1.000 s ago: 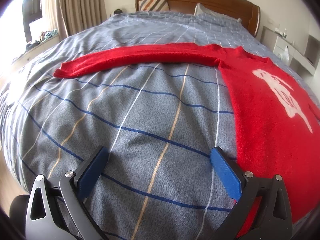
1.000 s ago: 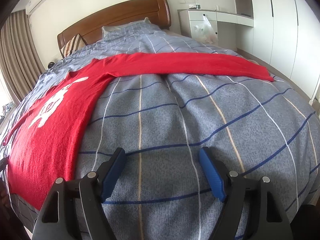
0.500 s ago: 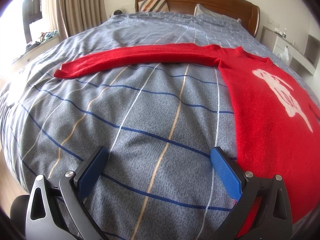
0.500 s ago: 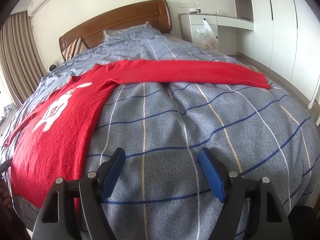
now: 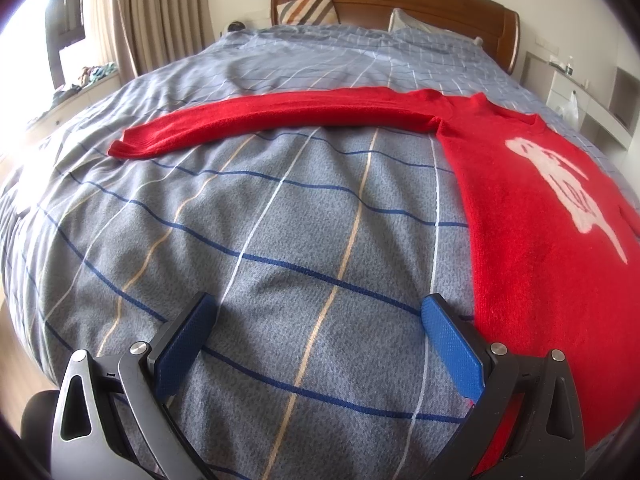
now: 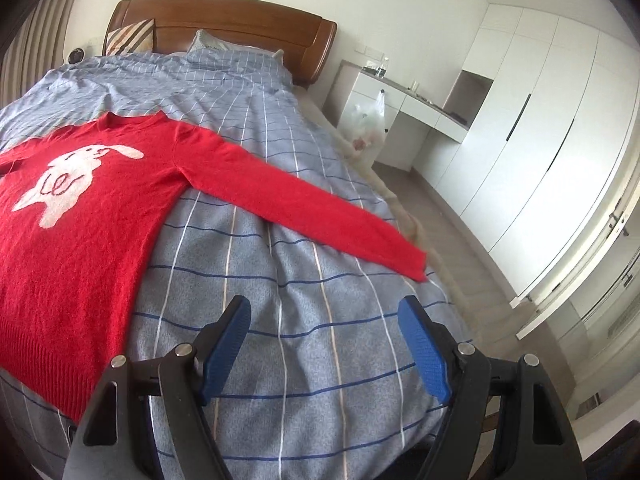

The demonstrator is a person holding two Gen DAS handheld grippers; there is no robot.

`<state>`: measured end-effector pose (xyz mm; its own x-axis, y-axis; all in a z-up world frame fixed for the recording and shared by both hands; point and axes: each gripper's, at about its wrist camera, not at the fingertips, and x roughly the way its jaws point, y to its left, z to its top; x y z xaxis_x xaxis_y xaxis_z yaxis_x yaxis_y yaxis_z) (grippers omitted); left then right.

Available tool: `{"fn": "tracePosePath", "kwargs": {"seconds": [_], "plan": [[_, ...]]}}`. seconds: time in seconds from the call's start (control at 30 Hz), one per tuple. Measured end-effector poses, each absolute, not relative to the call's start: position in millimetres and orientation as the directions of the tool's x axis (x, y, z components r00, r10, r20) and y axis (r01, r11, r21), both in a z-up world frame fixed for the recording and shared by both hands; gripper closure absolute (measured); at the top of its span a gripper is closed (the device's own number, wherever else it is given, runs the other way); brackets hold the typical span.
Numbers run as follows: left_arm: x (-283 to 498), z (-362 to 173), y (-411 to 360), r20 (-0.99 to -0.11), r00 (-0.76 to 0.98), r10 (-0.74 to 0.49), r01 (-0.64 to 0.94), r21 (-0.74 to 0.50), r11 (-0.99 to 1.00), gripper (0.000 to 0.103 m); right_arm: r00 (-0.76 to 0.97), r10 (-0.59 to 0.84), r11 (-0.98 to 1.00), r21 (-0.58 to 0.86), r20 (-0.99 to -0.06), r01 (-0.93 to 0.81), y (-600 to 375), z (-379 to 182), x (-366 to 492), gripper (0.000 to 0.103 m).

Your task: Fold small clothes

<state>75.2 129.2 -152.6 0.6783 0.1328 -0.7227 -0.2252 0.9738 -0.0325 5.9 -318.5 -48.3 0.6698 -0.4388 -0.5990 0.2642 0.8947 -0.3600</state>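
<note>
The red knitted sweater with a white animal figure (image 5: 532, 216) is running off the right edge beyond the left claw (image 5: 318, 342), and that claw's right arm is covering its hem. Left of the right claw (image 6: 324, 346), the sweater's far sleeve is getting cut off. The translucent plastic bag (image 6: 366, 122) ahead is holding unreadable contents.

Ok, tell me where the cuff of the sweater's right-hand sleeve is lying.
In the right wrist view the cuff lies flat on the striped blanket near the bed's right edge, beyond the open right gripper and apart from it.
</note>
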Motion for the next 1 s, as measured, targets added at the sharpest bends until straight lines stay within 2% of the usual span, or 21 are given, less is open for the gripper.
{"fn": "tracePosePath", "kwargs": {"seconds": [0.33,1.0], "plan": [[75.2,-152.3,129.1,-0.723,0.678,0.132,-0.225,-0.033,0.974,0.000,0.685,-0.445,0.889,-0.378,-0.576,0.260,-307.0,-21.9,4.8,0.027],[75.3,-151.9,128.8,-0.724,0.677,0.134,-0.225,-0.030,0.974,0.000,0.670,-0.447,0.887,-0.387,-0.592,0.250,-303.5,-20.7,6.6,0.027]]}}
